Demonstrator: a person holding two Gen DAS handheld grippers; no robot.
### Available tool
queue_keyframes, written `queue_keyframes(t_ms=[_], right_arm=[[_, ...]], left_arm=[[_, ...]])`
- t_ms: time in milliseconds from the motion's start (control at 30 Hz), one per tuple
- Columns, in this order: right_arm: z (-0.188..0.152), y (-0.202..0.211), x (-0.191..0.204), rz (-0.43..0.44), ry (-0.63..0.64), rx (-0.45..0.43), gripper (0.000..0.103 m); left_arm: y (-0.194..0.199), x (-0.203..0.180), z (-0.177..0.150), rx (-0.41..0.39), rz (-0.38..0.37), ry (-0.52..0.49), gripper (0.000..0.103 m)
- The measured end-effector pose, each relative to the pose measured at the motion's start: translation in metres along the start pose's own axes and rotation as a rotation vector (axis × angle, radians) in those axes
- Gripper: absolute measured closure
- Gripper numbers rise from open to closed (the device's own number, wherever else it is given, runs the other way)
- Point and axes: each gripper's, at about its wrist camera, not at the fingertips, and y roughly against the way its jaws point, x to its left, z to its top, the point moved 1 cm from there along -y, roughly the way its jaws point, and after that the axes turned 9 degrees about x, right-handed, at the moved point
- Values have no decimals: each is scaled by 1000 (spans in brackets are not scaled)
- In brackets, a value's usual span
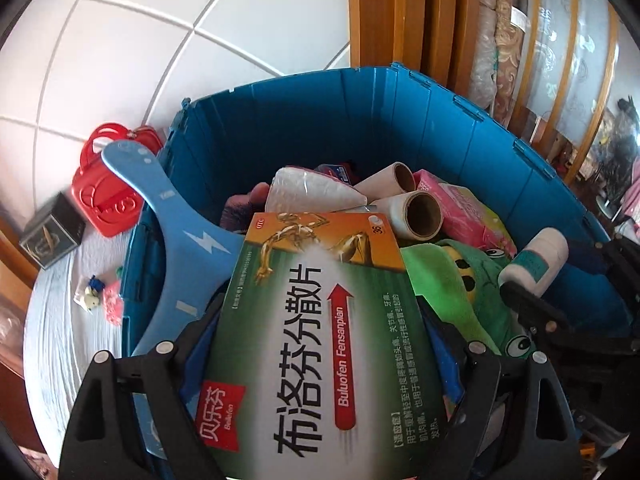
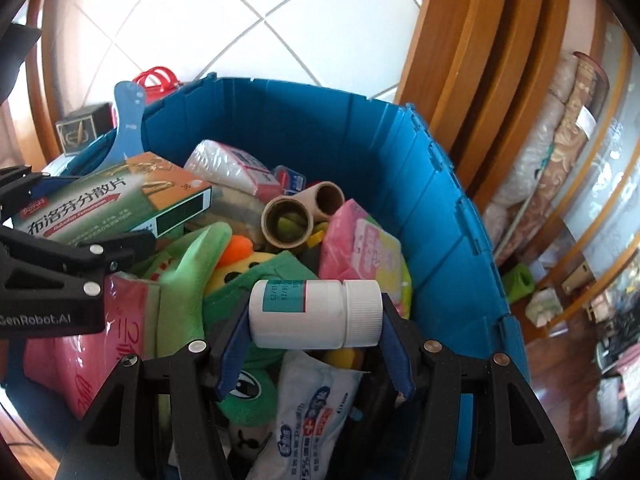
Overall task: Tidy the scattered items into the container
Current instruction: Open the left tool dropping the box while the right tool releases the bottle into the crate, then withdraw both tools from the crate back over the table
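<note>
Over the blue crate [image 2: 400,184], already piled high with cardboard tubes [image 2: 288,222], a pink pack [image 2: 360,244] and a green plush toy [image 2: 188,268], I've got both tools loaded. Left tool [image 1: 320,364] is clamped on the ibuprofen box [image 1: 320,320], hanging above the crate's left side. Right tool [image 2: 316,350] is clamped end to end on the white pill bottle [image 2: 316,314], lying sideways above the plush. Step in hand, as I read it: the drop-off. Next I need to part the jaws one at a time so both land on the pile, not the rim. Leftovers outside on the bench: red basket [image 1: 104,188], dark box [image 1: 52,236], small trinkets [image 1: 100,300].
</note>
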Motion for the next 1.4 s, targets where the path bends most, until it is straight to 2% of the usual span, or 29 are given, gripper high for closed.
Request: queue_keyframes(t_ms=[33,100,167,300,467,633,900,1033,1400], right_arm=[[1,-1,-1,-2,1,3,41],[2,0,-2,2,-3,9,25],[3,0,-3,11,0,1,15],[3,4,-2,16,1,-12,1],[-3,12,-6,34,-15,-29,0],[-20,22,-11,59,-39,-55,0],[-45,48,-17,74,-93,-133,0],[-50,56,-14,138,-139,-166,0],[-51,76,53,254,-116,-254,0]], left_arm=[[1,0,0,-2,3,-1,16],[2,0,0,-9,10,-1,16],[7,-1,0,-22,11,-2,16],[28,-1,-1,-93,18,-8,15],[54,-4,-8,-173,37,-31,15],[68,2,-20,-204,14,4,15],[91,5,-53,-290,35,37,14],[96,14,-73,-316,49,82,12],[109,68,-125,-333,110,230,12]])
